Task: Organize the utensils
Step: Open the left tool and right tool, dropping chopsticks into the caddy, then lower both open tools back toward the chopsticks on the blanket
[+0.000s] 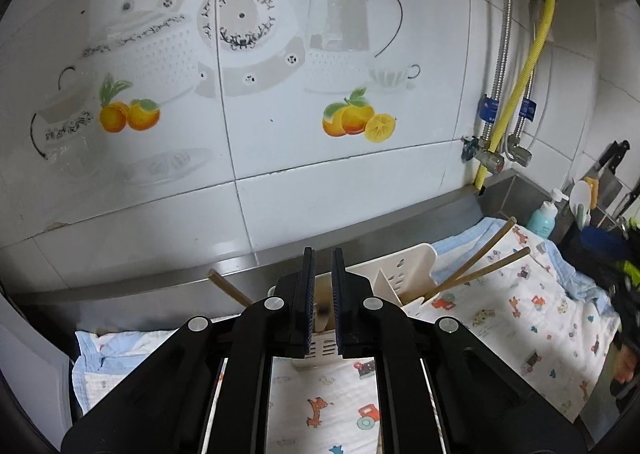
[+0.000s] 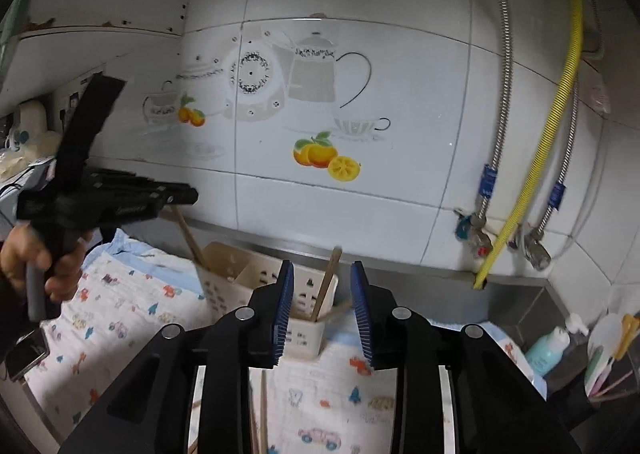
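A cream slotted utensil holder (image 1: 404, 270) (image 2: 236, 278) stands on a cartoon-print cloth (image 1: 520, 314) by the wall. Two wooden chopsticks (image 1: 480, 258) lean out of its right compartment and a third (image 1: 228, 288) sticks out on the left. My left gripper (image 1: 323, 254) hovers just before the holder with its jaws nearly together and nothing between them. In the right wrist view a hand holds it at the left (image 2: 192, 196), its tip above a leaning chopstick (image 2: 188, 234). My right gripper (image 2: 322, 290) is open in front of the holder. A standing chopstick (image 2: 328, 278) shows in the gap, untouched. Another chopstick (image 2: 264, 406) lies on the cloth (image 2: 120, 314).
A steel ledge (image 1: 360, 222) runs along the tiled wall. Metal hoses and a yellow hose (image 2: 560, 114) hang at the right above valves. Farther right are a blue soap bottle (image 2: 548, 346), a dark caddy of utensils (image 2: 608, 358) and knives (image 1: 612, 162).
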The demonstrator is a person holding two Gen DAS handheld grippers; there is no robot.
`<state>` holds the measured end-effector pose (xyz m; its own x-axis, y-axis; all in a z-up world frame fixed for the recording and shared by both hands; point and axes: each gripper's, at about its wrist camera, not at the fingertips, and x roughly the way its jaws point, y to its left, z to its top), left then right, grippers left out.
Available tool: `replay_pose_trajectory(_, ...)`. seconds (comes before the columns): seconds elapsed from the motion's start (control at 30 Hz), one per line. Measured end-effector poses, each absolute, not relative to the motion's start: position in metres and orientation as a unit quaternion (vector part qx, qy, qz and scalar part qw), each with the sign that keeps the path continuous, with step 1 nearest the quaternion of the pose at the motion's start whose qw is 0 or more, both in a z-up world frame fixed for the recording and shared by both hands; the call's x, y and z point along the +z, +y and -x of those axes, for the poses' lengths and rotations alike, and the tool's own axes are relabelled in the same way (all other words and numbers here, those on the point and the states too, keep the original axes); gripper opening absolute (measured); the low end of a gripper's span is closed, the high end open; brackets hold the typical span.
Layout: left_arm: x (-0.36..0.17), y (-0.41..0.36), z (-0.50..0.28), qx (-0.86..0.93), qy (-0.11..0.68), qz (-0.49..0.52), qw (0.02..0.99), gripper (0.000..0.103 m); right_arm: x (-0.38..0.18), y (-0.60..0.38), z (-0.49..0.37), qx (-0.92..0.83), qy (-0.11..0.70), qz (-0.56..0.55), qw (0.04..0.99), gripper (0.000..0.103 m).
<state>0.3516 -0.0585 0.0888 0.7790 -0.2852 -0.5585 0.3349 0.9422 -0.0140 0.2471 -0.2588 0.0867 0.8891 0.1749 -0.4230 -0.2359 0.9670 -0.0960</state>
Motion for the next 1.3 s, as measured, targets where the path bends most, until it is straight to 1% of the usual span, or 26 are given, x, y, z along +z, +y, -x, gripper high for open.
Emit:
replay_pose_trajectory(0.07,0.094,-0.057,-0.344,-0.157,0.279,-0.048,0.946,0.010,0.081,-0.262,-0.232,0.111,0.212,0.065,0.969,0.038)
replay_pose_trajectory(0.1,0.097,-0.056,-0.339,-0.156,0.274,-0.049,0.948,0.011,0.077,-0.263,-0.224,0.111,0.213,0.063,0.969,0.038)
replay_pose_trajectory(0.13,0.101,-0.054,-0.331,-0.150,0.267,-0.052,0.950,0.016,0.074,-0.263,-0.220,0.112,0.215,0.062,0.968,0.039)
replay_pose_trajectory(0.17,0.104,-0.052,-0.325,-0.146,0.262,-0.052,0.952,0.024,0.068,-0.263,-0.213,0.116,0.220,0.056,0.967,0.039)
replay_pose_trajectory(0.2,0.106,-0.049,-0.319,-0.145,0.257,-0.052,0.954,0.027,0.062,-0.264,-0.206,0.118,0.225,0.051,0.966,0.039)
replay_pose_trajectory(0.4,0.110,-0.034,-0.270,-0.147,0.234,-0.046,0.960,0.030,0.021,-0.271,-0.175,0.111,0.258,0.029,0.959,0.039)
replay_pose_trajectory(0.43,0.106,-0.031,-0.258,-0.145,0.229,-0.046,0.961,0.036,0.013,-0.274,-0.169,0.108,0.264,0.025,0.958,0.039)
replay_pose_trajectory(0.47,0.104,-0.029,-0.251,-0.144,0.227,-0.046,0.962,0.039,0.007,-0.276,-0.164,0.105,0.268,0.023,0.957,0.039)
replay_pose_trajectory(0.6,0.078,-0.020,-0.213,-0.145,0.230,-0.045,0.961,0.040,-0.024,-0.283,-0.149,0.107,0.299,0.014,0.948,0.038)
replay_pose_trajectory(0.67,0.063,-0.015,-0.198,-0.143,0.236,-0.041,0.960,0.040,-0.040,-0.284,-0.143,0.106,0.314,0.015,0.943,0.031)
replay_pose_trajectory(0.7,0.054,-0.013,-0.190,-0.144,0.240,-0.039,0.959,0.040,-0.048,-0.284,-0.141,0.105,0.322,0.014,0.941,0.026)
replay_pose_trajectory(0.87,0.016,-0.001,-0.164,-0.136,0.267,-0.031,0.953,0.040,-0.080,-0.285,-0.132,0.108,0.351,0.008,0.930,0.019)
replay_pose_trajectory(0.93,-0.001,0.004,-0.155,-0.135,0.282,-0.023,0.950,0.040,-0.090,-0.283,-0.130,0.112,0.360,0.005,0.926,0.013)
replay_pose_trajectory(1.3,-0.074,0.011,-0.127,-0.144,0.352,-0.001,0.925,0.040,-0.119,-0.272,-0.144,0.137,0.396,0.011,0.908,0.008)
